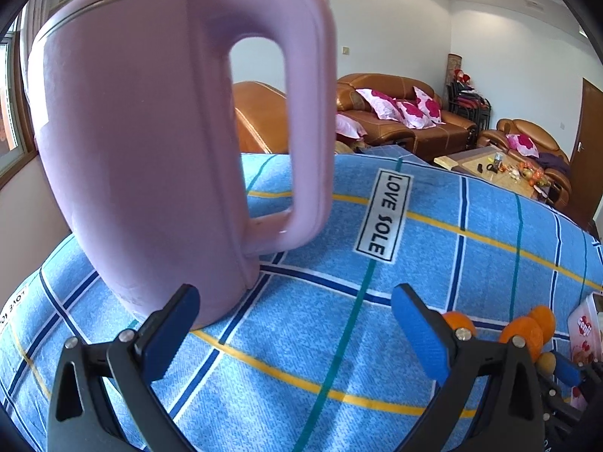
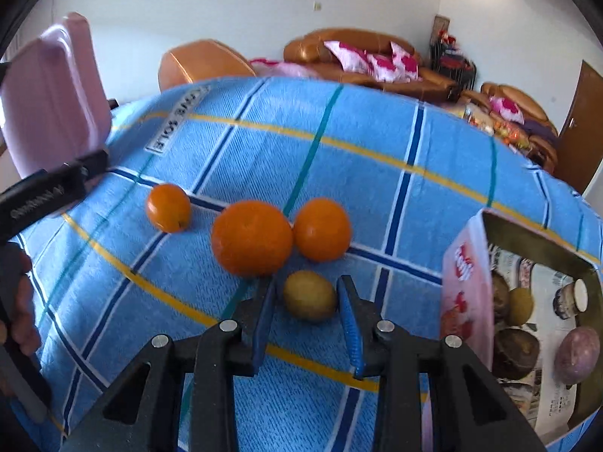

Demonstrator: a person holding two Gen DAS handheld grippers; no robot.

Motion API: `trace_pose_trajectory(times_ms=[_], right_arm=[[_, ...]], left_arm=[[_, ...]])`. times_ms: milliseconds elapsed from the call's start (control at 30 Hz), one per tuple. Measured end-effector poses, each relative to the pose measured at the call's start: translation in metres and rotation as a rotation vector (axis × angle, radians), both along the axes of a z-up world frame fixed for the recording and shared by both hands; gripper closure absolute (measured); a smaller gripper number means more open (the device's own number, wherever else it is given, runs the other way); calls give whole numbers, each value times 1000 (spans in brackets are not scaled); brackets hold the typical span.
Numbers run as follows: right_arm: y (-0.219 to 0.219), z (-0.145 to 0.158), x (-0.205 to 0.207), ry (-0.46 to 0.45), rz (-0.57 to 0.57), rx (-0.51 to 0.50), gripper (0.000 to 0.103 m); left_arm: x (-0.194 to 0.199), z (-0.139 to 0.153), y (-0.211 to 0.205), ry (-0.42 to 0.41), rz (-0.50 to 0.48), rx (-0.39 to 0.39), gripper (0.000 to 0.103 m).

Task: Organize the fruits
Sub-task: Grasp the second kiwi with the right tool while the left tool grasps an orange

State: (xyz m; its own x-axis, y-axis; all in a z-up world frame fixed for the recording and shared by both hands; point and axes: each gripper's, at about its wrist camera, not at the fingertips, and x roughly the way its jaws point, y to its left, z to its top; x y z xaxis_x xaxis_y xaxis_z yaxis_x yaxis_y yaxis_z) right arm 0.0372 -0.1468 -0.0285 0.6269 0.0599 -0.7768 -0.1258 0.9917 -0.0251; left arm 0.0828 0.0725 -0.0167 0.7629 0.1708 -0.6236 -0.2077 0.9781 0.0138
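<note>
Three oranges lie on the blue checked cloth [image 2: 377,173]: a small orange [image 2: 168,208], a big orange [image 2: 251,239] and a medium orange [image 2: 321,229]. Just in front of them a small yellow-brown fruit [image 2: 309,295] rests on the cloth, and my right gripper [image 2: 307,288] is shut on it, one blue pad at each side. My left gripper [image 1: 294,297] stands open over bare cloth, close to a pink kettle [image 1: 150,143]. In the left wrist view the oranges [image 1: 527,331] and the same yellow-brown fruit [image 1: 546,363] show at the far right.
An open pink carton [image 2: 467,286] at the right holds several fruits, dark brown, yellow and purple. The pink kettle [image 2: 52,90] stands at the table's far left, with the left gripper's body [image 2: 49,192] and a hand [image 2: 19,301] beside it. Brown sofas stand behind the table.
</note>
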Motion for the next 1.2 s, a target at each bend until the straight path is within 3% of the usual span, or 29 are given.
trace_pose_trajectory(times_ms=[367,533,633,733,867,967,1100,1200], right_arm=[[-2,2,-12,0,-22,74,73],[3,29,-49,-231,-71,154,73],[4,44,-66,-383,-86,107,72],[0,52,-72,-448,-118,90,72],[-5,55,-75,-479,-140,70,72],[-7,55,-80,-477,-149,84,72],[-15,51,-78,-458,-162,114,72],[-19,50,-74,-445,-173,133,72]], left_arm=[[3,1,-2,-2,-16,7,0],[-1,3,-7,-24,-47,5,0],[-4,1,-19,-28,-118,15,0],[-5,0,-33,-9,-206,-12,0],[-3,-4,-52,27,-268,-4,1],[3,-9,-60,81,-281,-4,10],[19,-13,-69,148,-300,-77,21],[25,-13,-81,174,-312,-71,28]])
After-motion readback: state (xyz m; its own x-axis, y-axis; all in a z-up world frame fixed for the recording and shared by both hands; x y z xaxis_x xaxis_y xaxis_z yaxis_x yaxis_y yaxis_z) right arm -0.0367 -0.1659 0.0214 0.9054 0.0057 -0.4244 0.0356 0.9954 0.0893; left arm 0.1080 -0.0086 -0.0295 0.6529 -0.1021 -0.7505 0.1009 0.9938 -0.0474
